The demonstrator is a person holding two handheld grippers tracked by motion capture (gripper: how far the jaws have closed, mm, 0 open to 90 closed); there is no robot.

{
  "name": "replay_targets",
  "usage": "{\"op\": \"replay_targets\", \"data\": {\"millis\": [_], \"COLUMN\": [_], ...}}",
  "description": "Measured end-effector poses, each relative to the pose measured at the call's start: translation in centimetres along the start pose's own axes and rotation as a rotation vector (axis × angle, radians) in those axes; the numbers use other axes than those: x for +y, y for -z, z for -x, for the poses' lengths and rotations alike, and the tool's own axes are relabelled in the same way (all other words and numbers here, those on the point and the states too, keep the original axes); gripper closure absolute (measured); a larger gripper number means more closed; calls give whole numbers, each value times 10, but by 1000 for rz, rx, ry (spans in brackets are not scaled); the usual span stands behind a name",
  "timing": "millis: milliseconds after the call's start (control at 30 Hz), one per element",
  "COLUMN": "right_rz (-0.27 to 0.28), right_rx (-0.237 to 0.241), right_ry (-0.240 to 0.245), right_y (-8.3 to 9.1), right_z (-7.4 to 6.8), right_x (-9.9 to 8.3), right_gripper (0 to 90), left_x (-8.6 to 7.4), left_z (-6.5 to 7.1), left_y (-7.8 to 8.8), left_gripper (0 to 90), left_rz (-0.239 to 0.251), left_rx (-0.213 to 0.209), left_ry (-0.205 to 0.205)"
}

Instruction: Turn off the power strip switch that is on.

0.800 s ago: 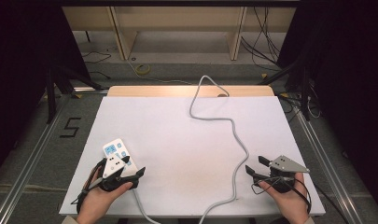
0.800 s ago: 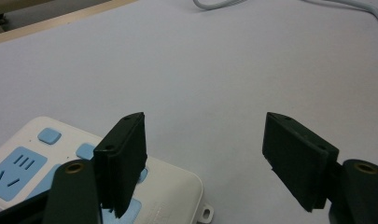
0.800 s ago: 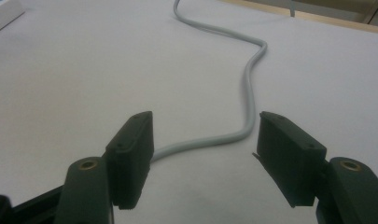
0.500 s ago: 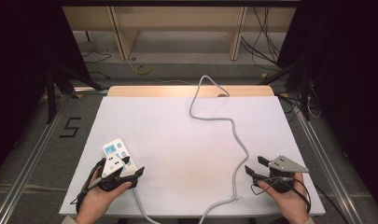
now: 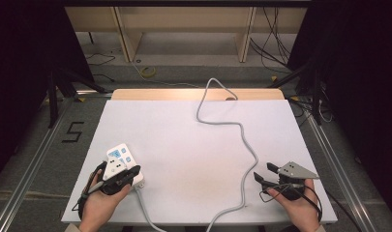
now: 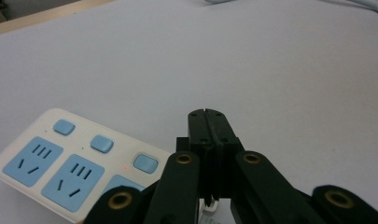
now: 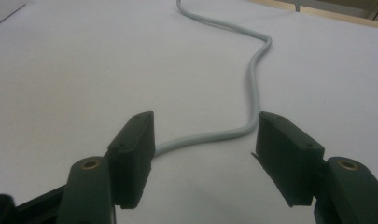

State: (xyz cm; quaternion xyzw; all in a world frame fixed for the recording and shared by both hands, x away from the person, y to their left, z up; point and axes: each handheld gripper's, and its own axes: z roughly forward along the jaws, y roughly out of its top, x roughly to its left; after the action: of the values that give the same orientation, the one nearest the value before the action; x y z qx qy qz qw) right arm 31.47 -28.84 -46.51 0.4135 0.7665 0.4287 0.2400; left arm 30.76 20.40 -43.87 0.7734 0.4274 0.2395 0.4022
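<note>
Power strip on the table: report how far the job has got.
Done: the power strip lies flat on the white table, a small red light lit beside one of its switches. In hand: the left claw, jaws shut, sits right by the strip's near end. Left: the right claw stands open over the grey cable, which snakes loose and ungripped across the table.

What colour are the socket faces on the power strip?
Light blue on a white power strip, clearest in the left gripper view.

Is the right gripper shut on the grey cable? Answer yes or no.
No: in the right gripper view the right gripper has its jaws wide apart, with the grey cable lying beyond them.
</note>
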Motion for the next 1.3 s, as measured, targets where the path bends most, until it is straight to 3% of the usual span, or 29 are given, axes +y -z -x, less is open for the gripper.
{"op": "replay_targets", "data": {"millis": [67,133,233,333,467,1067,1300], "right_rz": [-1,0,-6,-7,-7,-15,-18], "right_rx": [0,0,0,-1,-1,-4,-3], "right_ry": [0,-2,-1,0,1,6,7], "right_y": [0,0,-1,-1,-1,-1,-2], "right_z": [0,0,0,0,0,-1,-1], "right_x": [0,0,0,0,0,-1,-1], "right_gripper": [384,384,384,384,384,384,384], "left_x": [2,4,6,8,12,30,35], "left_z": [-1,-3,-5,-10,-15,-22,-28], "left_y": [2,4,6,8,11,12,11], "left_gripper": [892,892,890,882,883,877,879], "left_rz": [0,-7,-26,-52,-45,-80,-127], "left_rx": [5,-7,17,23,32,54,49], "left_ry": [7,42,35,67,86,65,77]}}
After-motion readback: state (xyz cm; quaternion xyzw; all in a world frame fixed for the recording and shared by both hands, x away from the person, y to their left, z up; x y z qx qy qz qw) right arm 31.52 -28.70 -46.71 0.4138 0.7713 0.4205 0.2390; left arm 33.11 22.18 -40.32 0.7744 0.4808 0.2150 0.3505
